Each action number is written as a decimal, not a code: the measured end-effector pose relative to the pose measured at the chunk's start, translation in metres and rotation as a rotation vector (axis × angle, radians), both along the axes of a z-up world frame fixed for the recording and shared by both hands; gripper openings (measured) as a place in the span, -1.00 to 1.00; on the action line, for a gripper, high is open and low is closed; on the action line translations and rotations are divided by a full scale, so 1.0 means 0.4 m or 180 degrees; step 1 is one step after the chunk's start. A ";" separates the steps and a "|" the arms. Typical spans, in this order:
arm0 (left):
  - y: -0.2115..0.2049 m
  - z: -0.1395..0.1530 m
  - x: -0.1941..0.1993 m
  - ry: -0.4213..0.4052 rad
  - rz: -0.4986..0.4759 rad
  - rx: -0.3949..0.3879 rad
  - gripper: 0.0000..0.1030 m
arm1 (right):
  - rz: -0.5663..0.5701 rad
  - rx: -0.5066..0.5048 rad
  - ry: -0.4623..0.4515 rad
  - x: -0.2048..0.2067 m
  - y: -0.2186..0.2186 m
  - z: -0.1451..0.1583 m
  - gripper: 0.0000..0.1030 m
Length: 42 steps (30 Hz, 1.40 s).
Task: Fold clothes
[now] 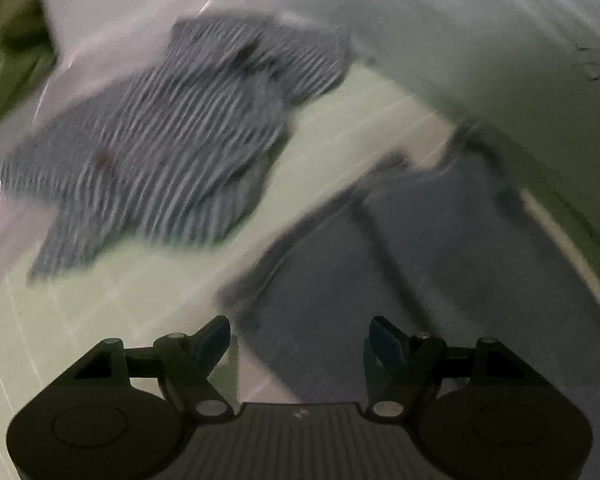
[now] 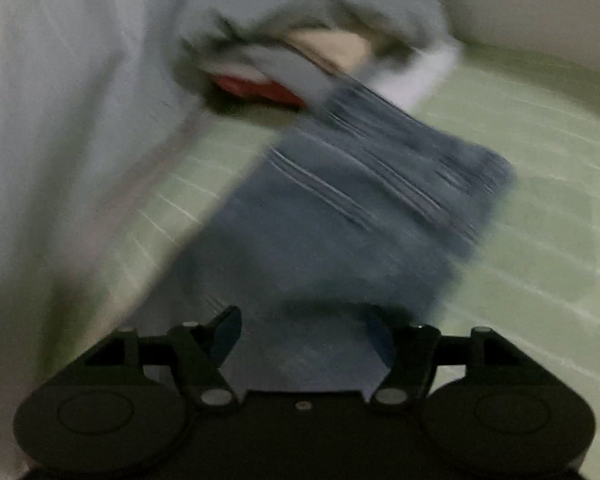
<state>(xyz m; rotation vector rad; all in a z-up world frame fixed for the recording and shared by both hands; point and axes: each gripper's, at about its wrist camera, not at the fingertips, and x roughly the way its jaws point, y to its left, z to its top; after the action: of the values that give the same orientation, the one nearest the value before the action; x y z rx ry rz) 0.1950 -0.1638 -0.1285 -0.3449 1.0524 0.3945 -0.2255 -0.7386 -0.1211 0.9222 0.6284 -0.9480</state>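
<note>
Nearest the lens, the left tool (image 1: 300,338) is hanging released, its blue-padded fingers spread wide over a dark blue-grey cloth garment (image 1: 400,264) that is lying flat on the pale green lined sheet (image 1: 140,320), probably so it can be creased. The right tool (image 2: 302,330) is likewise gaping, grasping nothing, above the same garment's near edge (image 2: 340,220). Farther off, a rumpled grey-and-white striped shirt (image 1: 160,140) is sprawling unfolded beside a white fabric drape (image 1: 460,20). Motion blur is smearing detail; whether the blue piece is already folded is unclear.
</note>
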 end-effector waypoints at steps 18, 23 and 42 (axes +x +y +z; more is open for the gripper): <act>0.024 0.011 -0.046 -0.0263 0.0022 -0.0188 -0.81 | 0.0034 0.0100 -0.0055 -0.037 0.060 -0.059 -0.93; 0.041 0.018 -0.185 -0.0214 -0.0040 -0.0122 -0.81 | -0.0108 0.0078 -0.0164 -0.135 0.047 -0.040 -0.94; 0.174 0.081 -0.531 -0.0395 0.0021 -0.0343 -0.49 | 0.0223 -0.0411 0.0244 -0.210 0.172 0.017 -0.30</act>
<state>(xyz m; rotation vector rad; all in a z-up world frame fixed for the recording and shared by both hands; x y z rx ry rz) -0.0175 -0.0944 -0.0962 -0.4634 0.9531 0.3186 -0.3095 -0.6696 -0.1144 0.7475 0.6527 -0.9532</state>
